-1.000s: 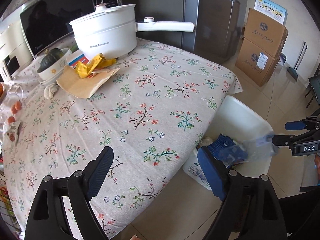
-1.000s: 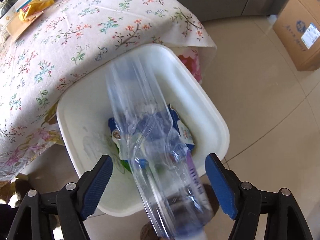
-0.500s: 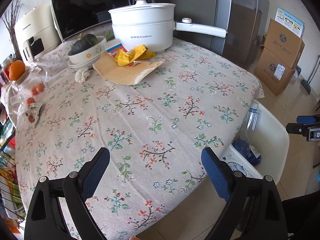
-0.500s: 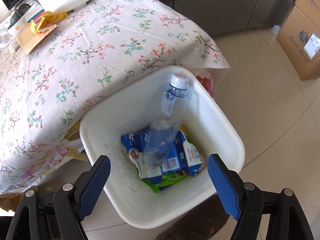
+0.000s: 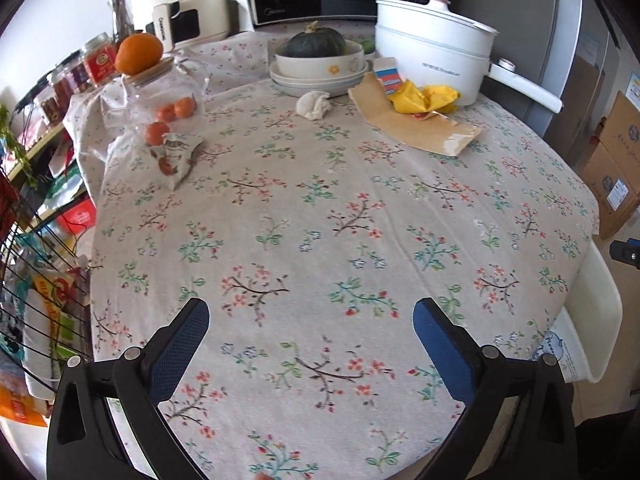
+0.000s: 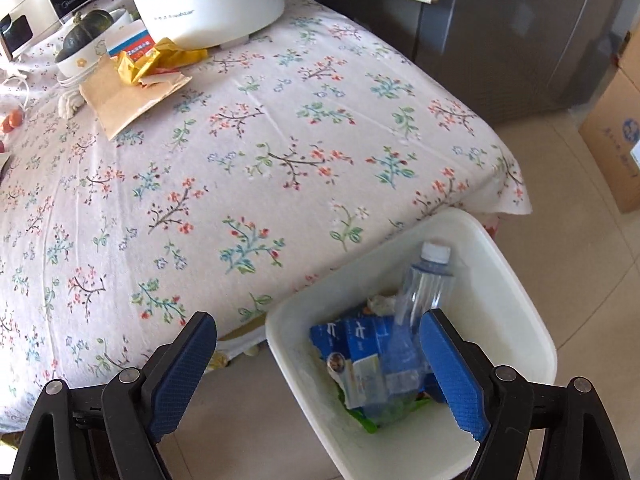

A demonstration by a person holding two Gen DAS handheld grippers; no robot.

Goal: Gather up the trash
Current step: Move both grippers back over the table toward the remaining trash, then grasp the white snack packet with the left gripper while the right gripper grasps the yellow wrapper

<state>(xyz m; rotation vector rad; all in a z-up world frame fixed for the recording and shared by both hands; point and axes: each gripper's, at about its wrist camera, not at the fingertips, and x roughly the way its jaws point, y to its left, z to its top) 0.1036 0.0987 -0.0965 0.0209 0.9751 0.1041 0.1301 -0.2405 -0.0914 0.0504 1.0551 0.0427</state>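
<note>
My left gripper [image 5: 310, 308] hangs over the near part of the flowered tablecloth [image 5: 320, 220], its jaws opening with nothing between them. Far across the table lie a brown paper bag [image 5: 416, 128], a yellow wrapper [image 5: 424, 98], a crumpled white tissue [image 5: 314, 105] and a crumpled wrapper [image 5: 176, 156] by the glass jar. My right gripper [image 6: 318, 318] is above the table's edge and the white bin [image 6: 520, 280], jaws opening and empty. In the bin a clear plastic bottle [image 6: 424, 288] leans on blue cartons [image 6: 360, 340].
A white electric pot [image 5: 432, 48], a bowl holding a green squash [image 5: 316, 48] and a glass jar with oranges [image 5: 168, 92] stand at the back. A wire rack [image 5: 40, 280] is at the left; cardboard boxes [image 5: 616, 160] and a fridge [image 6: 500, 20] are at the right.
The bottle left my right gripper and dropped into the bin. The right gripper then drew back toward the table. My left gripper swung left across the table, away from the bin.
</note>
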